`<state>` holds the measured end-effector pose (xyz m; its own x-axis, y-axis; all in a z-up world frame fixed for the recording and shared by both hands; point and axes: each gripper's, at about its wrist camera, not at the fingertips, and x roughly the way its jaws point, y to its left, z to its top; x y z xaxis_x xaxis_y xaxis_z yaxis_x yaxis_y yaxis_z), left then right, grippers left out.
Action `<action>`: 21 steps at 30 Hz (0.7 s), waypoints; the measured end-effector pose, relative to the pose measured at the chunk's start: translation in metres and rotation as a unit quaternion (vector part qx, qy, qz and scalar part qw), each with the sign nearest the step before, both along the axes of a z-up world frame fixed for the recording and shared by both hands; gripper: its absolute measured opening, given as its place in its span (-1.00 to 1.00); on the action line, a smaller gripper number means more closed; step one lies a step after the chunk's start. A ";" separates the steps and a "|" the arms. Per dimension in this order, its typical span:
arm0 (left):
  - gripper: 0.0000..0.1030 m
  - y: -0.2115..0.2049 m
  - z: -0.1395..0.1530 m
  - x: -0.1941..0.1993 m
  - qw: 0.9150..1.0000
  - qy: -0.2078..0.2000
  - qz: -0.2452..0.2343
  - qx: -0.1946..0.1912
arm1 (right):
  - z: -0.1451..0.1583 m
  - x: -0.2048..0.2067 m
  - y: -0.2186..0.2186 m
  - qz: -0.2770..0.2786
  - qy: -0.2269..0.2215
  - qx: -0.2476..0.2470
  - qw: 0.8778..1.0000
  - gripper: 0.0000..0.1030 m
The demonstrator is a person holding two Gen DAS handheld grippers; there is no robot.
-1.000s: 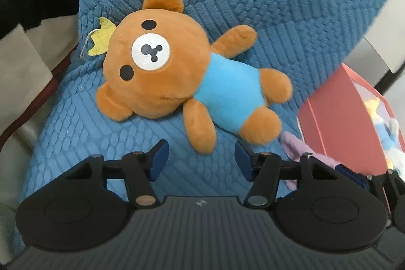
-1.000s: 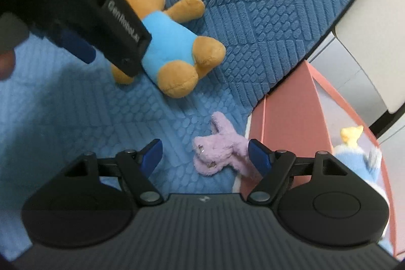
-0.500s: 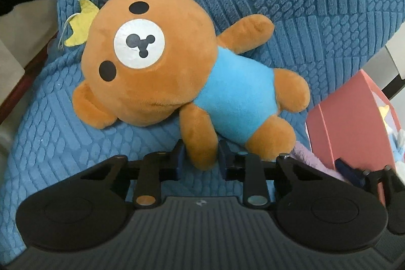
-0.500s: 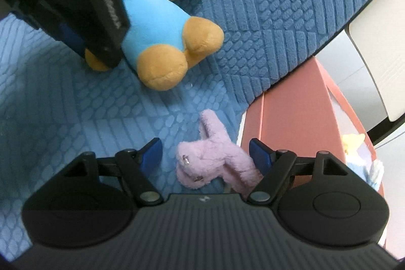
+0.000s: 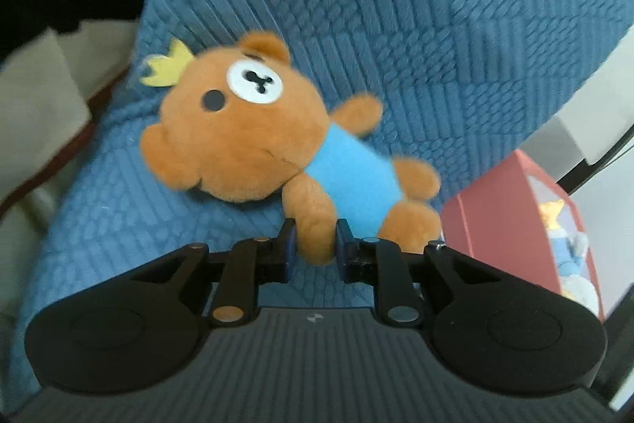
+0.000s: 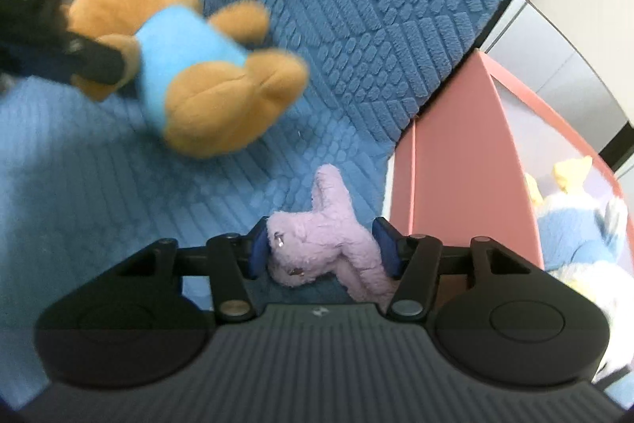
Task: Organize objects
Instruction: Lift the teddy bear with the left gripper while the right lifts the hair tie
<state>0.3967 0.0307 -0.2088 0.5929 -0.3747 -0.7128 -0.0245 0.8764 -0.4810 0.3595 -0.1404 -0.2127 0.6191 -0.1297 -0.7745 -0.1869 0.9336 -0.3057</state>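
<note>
Gripping is the step in hand, carried out by both hands at once. In the left wrist view, the left hand-held gripper (image 5: 313, 248) is seen closing on the bear (image 5: 277, 145): one brown arm of the toy is pinched between the dark pads, which press on its plush from both sides. In the right wrist view, the right hand-held gripper (image 6: 323, 246) is closing around the purple toy (image 6: 329, 240), whose body lies between the blue pads (image 6: 259, 244); contact on both sides appears made, though the squeeze is judged unfinished.

Both toys are found on the blue cover (image 5: 436, 26), a quilted textile over what looks like a sofa or bed. The bear lies on its back, head toward the far left, with a yellow crown tag (image 5: 166, 66) beside its ear. The purple toy lies at the near edge of the cover, just beside the pink box (image 6: 455, 165).

The pink box stands to the right with a light blue plush (image 6: 570, 224) already inside, so it is judged to be the collection point. The next move calls for a firm hold to be confirmed, each toy to be lifted clear of the cover, and both to be carried right over the box wall. A grip by one limb may let the bear swing or slip.

White lettering is visible on the left tool in the right wrist view, but it is blurred and cannot be read. No other writing is found.
</note>
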 end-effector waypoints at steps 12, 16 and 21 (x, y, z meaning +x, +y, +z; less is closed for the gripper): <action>-0.58 0.058 0.041 -0.048 0.998 -0.040 0.047 -0.027 | 0.026 -0.017 -0.021 -0.059 0.035 0.216 0.974 0.12; -0.56 0.055 0.030 -0.040 0.998 -0.025 0.044 -0.036 | 0.014 -0.010 -0.024 -0.085 0.061 0.240 0.965 0.14; 0.10 0.044 0.013 -0.033 0.999 0.012 0.033 -0.035 | 0.006 -0.006 -0.026 -0.100 0.088 0.255 0.958 0.16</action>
<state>0.3640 0.0743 -0.1957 0.6004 -0.3857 -0.7006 -0.0931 0.8364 -0.5402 0.3531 -0.1668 -0.2068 0.4759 0.1908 -0.8585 0.0043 0.9757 0.2192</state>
